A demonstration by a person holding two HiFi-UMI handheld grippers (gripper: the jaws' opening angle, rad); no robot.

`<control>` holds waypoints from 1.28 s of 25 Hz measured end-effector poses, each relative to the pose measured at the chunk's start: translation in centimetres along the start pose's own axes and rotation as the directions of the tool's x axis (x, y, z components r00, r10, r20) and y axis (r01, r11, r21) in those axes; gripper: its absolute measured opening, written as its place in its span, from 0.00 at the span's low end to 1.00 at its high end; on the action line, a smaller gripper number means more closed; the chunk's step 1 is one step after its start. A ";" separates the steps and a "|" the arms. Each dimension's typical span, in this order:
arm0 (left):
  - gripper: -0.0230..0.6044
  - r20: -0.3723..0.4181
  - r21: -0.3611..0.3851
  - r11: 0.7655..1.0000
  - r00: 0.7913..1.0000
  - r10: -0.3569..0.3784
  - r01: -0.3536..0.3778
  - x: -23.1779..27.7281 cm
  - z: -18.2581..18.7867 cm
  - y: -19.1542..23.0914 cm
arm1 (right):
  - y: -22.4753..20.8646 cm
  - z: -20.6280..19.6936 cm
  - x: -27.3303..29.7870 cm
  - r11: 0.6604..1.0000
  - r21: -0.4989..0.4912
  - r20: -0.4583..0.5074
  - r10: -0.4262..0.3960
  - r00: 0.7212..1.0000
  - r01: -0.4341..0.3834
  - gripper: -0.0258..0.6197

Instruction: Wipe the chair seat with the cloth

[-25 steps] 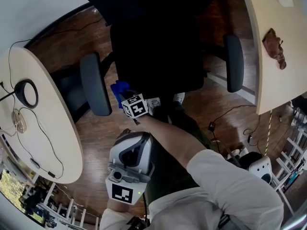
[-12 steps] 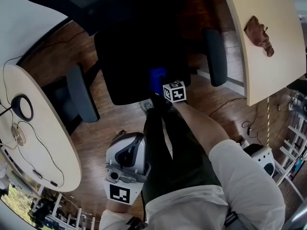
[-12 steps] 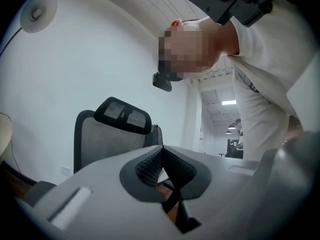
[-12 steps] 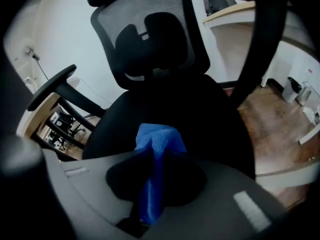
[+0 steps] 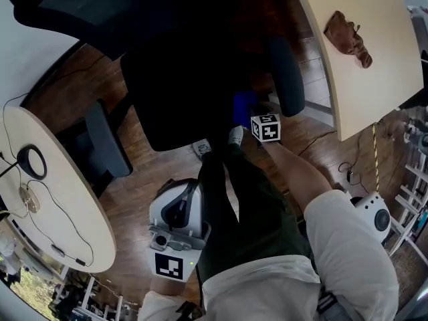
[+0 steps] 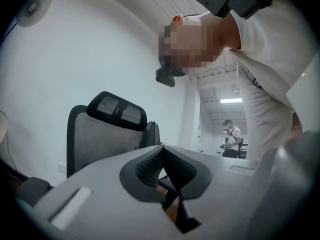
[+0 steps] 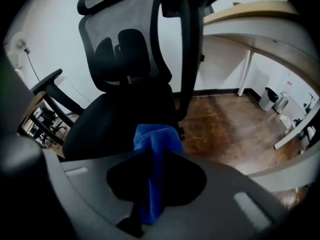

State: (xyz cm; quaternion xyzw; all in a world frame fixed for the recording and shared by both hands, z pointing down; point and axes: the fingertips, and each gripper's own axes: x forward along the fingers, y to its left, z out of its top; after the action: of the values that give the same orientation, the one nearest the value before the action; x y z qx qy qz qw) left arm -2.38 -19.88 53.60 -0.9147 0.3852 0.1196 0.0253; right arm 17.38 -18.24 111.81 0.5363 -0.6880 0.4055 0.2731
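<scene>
The black office chair's seat (image 5: 194, 85) fills the middle of the head view. My right gripper (image 5: 250, 114) is shut on a blue cloth (image 5: 244, 105) at the seat's front right corner, just inside the right armrest (image 5: 286, 75). In the right gripper view the blue cloth (image 7: 155, 149) hangs bunched between the jaws, over the dark seat (image 7: 115, 121) and below the mesh backrest (image 7: 127, 39). My left gripper (image 5: 177, 209) is held low beside the person's legs, away from the chair. Its jaws (image 6: 161, 156) are shut with nothing in them.
A round pale table (image 5: 63, 212) with headphones (image 5: 32, 162) and cables stands at the left. A curved desk (image 5: 368, 79) with a brown rag (image 5: 348, 35) is at the right. The left armrest (image 5: 103, 139) juts out over the wooden floor (image 5: 144, 172).
My right gripper has carried the blue cloth across the seat's front, from near the left armrest to beside the right one. The left gripper has stayed low.
</scene>
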 end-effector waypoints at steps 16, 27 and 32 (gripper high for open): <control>0.06 0.099 0.335 0.931 0.988 0.119 -0.146 -10.5 37.0 -0.1 | 44.5 37.9 -68.3 0.751 -0.654 0.672 0.634 0.383 -0.095 0.13; 0.07 -0.142 0.289 0.957 0.987 0.071 -0.027 -14.7 38.1 -6.2 | 47.3 32.7 -86.9 0.706 -0.707 0.694 0.678 0.241 0.052 0.13; 0.07 -0.101 0.298 0.955 0.994 0.043 -0.011 -16.3 39.2 -9.0 | 48.1 30.6 -89.4 0.712 -0.701 0.709 0.690 0.150 0.036 0.13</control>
State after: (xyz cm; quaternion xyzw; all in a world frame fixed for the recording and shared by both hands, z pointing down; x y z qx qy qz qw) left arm -14.73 3.26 19.02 -0.9002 0.4122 0.0119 0.1402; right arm -2.33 6.54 10.58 0.3779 -0.8924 -0.1849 -0.1633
